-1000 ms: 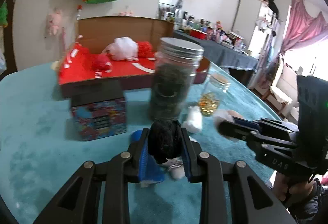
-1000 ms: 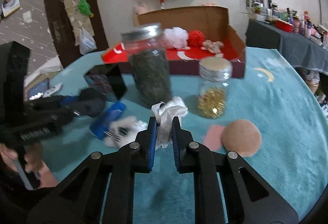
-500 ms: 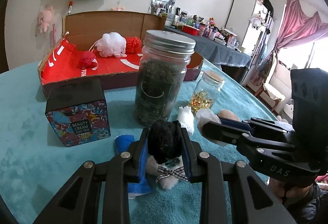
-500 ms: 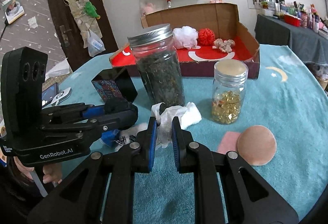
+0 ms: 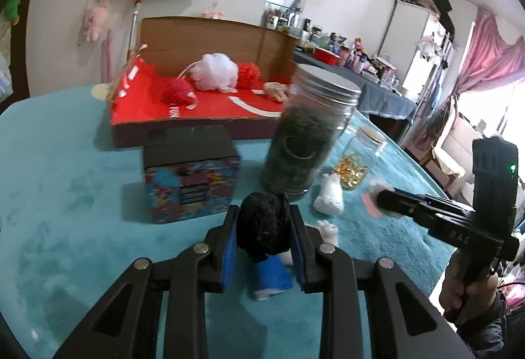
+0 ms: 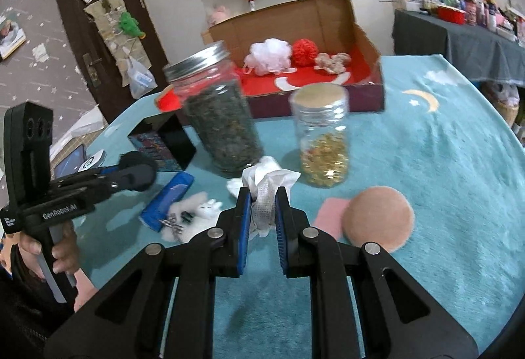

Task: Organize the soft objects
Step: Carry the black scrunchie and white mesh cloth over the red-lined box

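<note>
My left gripper is shut on a black fluffy ball and holds it above the teal cloth. It also shows in the right wrist view. My right gripper is shut on a white crumpled cloth; it shows in the left wrist view. An open cardboard box with a red floor stands behind, holding a white pouf, red poufs and a small beige toy. A white bunny toy and a blue item lie on the cloth.
A tall jar of dark leaves and a small jar of yellow capsules stand mid-table. A black-lidded patterned box sits left. A round tan pad on a pink square lies right. Another white wad lies by the jars.
Both grippers keep their hold. The left gripper with the black ball has risen and swung, so the box and jars shifted in view. The right gripper lifted the white cloth slightly.
</note>
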{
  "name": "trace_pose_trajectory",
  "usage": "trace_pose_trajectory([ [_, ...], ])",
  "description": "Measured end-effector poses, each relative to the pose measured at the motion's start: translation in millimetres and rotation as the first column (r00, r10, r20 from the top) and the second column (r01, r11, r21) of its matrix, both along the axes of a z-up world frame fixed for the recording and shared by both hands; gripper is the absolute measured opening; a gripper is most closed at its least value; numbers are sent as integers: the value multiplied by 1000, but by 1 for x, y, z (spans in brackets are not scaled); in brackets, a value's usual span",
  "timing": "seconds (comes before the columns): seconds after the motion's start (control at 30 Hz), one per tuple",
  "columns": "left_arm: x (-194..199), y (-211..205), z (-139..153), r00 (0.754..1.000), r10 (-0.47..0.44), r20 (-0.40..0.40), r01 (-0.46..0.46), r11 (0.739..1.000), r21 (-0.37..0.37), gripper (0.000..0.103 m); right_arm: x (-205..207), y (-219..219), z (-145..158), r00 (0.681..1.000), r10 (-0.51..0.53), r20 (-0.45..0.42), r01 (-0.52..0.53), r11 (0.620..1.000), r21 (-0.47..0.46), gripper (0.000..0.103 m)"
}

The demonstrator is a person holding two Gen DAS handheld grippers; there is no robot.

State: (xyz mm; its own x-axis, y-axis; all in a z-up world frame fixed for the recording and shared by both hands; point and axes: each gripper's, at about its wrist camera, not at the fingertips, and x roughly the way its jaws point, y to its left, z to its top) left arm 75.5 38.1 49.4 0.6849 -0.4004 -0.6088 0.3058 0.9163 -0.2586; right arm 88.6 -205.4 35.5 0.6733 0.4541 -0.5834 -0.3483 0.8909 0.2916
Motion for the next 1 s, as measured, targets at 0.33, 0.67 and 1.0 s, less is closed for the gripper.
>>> trace_pose_trajectory([
  [0.33, -1, 42, -1, 997, 80, -15, -80, 997, 1, 30, 3, -30, -1, 998, -65, -17, 64, 998, -19, 14],
  [0.67, 5, 80, -12, 989, 142, -30, -139, 985, 104, 30, 13, -54, -3, 993, -109, -35, 108, 994, -21, 14],
  [1.0, 41, 98, 2, 999, 40, 16, -42, 989, 144, 30, 51, -69, -5, 988, -86, -129, 88, 996, 8, 14],
])
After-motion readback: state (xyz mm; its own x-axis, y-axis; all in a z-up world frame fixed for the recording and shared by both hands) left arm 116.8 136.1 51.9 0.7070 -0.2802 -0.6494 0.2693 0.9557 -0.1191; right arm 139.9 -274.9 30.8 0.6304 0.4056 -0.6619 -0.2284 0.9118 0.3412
